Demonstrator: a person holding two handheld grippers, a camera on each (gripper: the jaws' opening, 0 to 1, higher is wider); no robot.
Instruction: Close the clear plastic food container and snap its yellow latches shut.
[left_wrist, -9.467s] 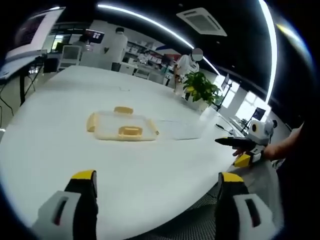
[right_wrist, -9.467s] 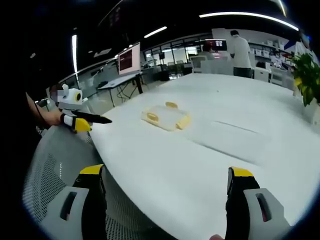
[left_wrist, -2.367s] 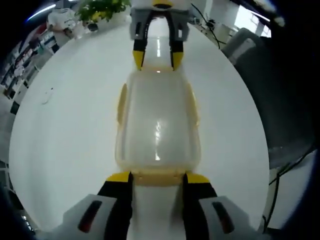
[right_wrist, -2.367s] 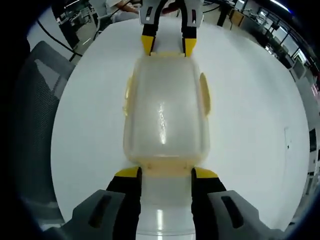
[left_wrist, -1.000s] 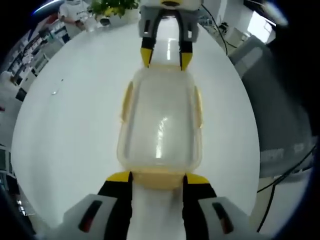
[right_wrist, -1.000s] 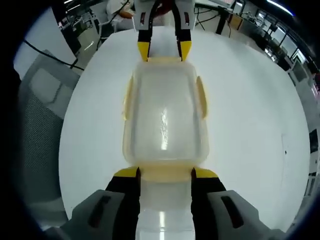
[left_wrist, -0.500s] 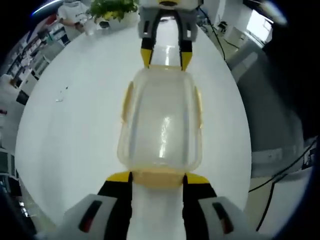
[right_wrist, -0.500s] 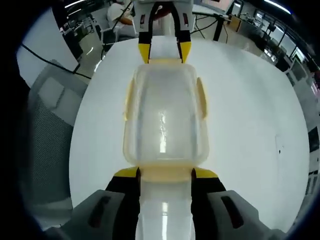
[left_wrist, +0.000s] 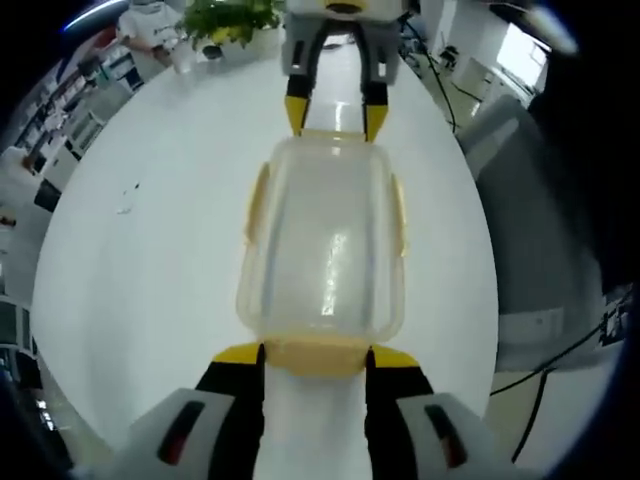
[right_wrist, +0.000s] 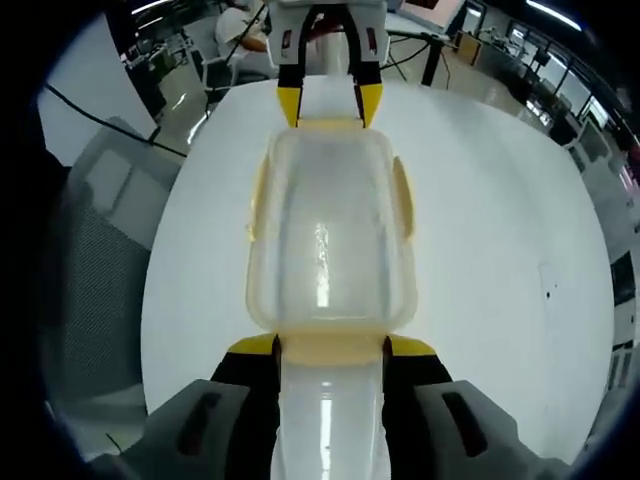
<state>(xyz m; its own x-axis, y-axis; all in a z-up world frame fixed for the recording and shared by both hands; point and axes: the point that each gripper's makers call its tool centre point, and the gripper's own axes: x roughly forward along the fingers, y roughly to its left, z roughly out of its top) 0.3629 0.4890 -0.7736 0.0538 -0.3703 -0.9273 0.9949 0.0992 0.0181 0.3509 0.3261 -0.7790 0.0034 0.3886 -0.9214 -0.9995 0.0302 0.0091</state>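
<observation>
The clear plastic container (left_wrist: 320, 240) with its lid on hangs between my two grippers, above the white table. My left gripper (left_wrist: 316, 354) is shut on the yellow end latch (left_wrist: 318, 357) nearest it. The right gripper (left_wrist: 335, 115) grips the far end. In the right gripper view the same container (right_wrist: 330, 240) runs away from my right gripper (right_wrist: 331, 346), which is shut on its near yellow end latch (right_wrist: 330, 348). The left gripper (right_wrist: 328, 105) holds the opposite end. Yellow side latches (left_wrist: 258, 200) (right_wrist: 402, 195) stick out along both long sides.
The white table (left_wrist: 130, 250) lies below, its curved edge in sight on both sides. A potted plant (left_wrist: 225, 15) stands at its far end. Grey mesh chairs (right_wrist: 100, 230) (left_wrist: 540, 200) sit beside the table. A person (right_wrist: 240, 30) is in the background.
The table has dropped further below in both views while the container keeps its place between the jaws. Both grippers have risen a little with it. Neither grip has changed.
</observation>
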